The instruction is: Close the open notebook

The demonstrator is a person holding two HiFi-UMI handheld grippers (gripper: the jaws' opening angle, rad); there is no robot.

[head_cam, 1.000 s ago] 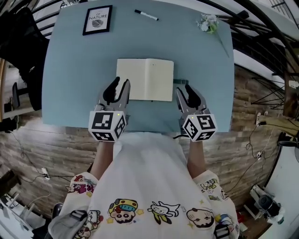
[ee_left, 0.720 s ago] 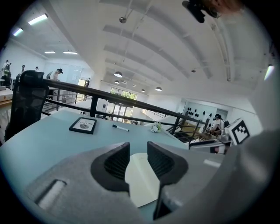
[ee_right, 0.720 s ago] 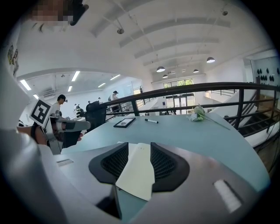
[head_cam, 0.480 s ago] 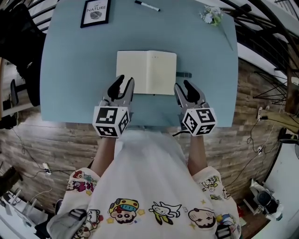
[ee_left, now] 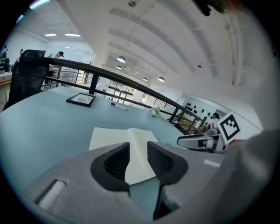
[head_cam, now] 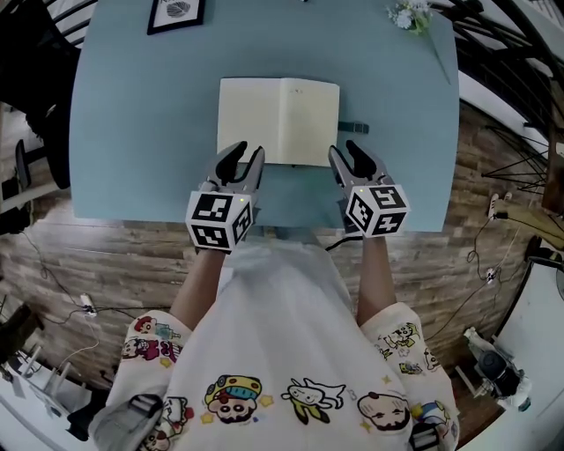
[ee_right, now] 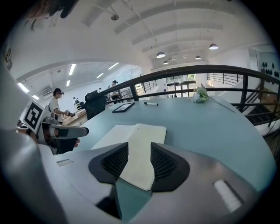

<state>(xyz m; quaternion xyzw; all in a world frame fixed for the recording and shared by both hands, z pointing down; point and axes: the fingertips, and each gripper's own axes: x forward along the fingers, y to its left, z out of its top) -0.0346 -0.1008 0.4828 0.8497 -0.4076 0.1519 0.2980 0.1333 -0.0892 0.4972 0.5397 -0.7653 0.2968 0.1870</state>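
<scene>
Head view: notebook [head_cam: 278,121] lies open, flat on table [head_cam: 132,106]; nothing closed yet. We have left gripper [head_cam: 245,160] at its 7 o'clock, right gripper [head_cam: 349,158] at 5, both unclenched, empty.

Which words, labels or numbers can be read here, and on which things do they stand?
No text can be read now.
Framed picture: its print is cut off in the head view and too small in both gripper views.
Notebook: a faint mark at the top of the right page, too small to read.
Left gripper and right gripper: square marker patterns only, no letters.
</scene>
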